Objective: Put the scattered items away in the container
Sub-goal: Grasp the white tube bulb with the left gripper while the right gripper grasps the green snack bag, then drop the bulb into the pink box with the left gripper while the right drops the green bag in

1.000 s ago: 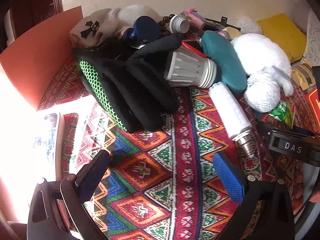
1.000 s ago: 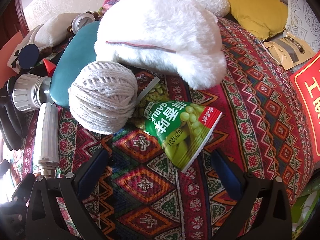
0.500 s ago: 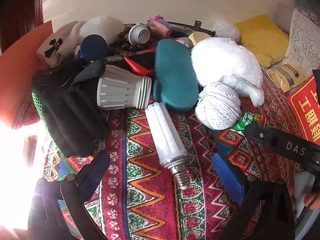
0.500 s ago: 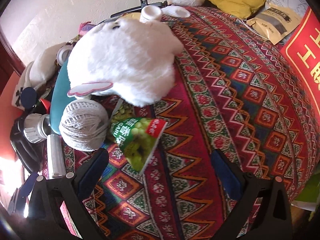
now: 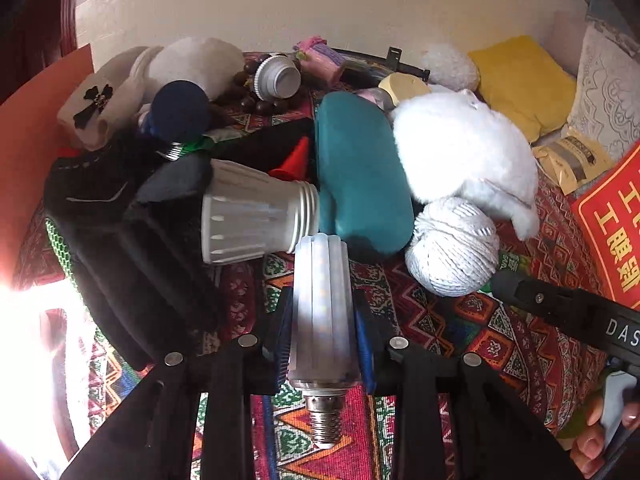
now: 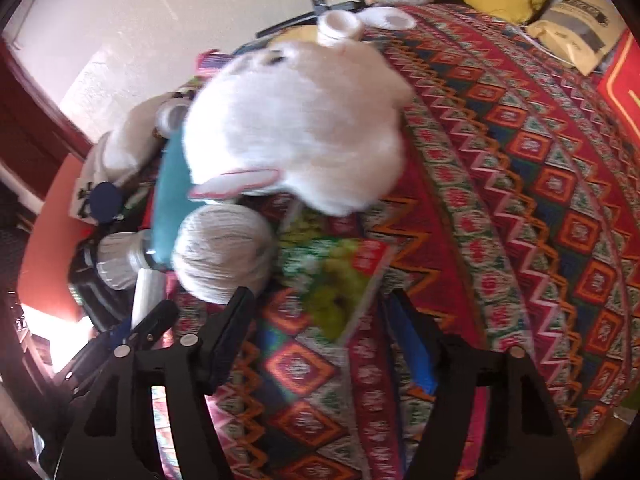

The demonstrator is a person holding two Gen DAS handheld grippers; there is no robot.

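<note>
One corn-style LED bulb [image 5: 321, 312] is lying lengthwise between left gripper [image 5: 323, 334] pads, clamped; right gripper [image 6: 326, 332] is gaping around pea snack packet [image 6: 340, 280].

The right hand-held gripper [image 6: 320, 320] hangs with jaws spread over a blurred green snack packet [image 6: 340, 280] on the patterned cloth [image 6: 520, 200]. A ball of twine [image 6: 224, 252] sits just left, under a white plush toy [image 6: 296, 128].
</note>
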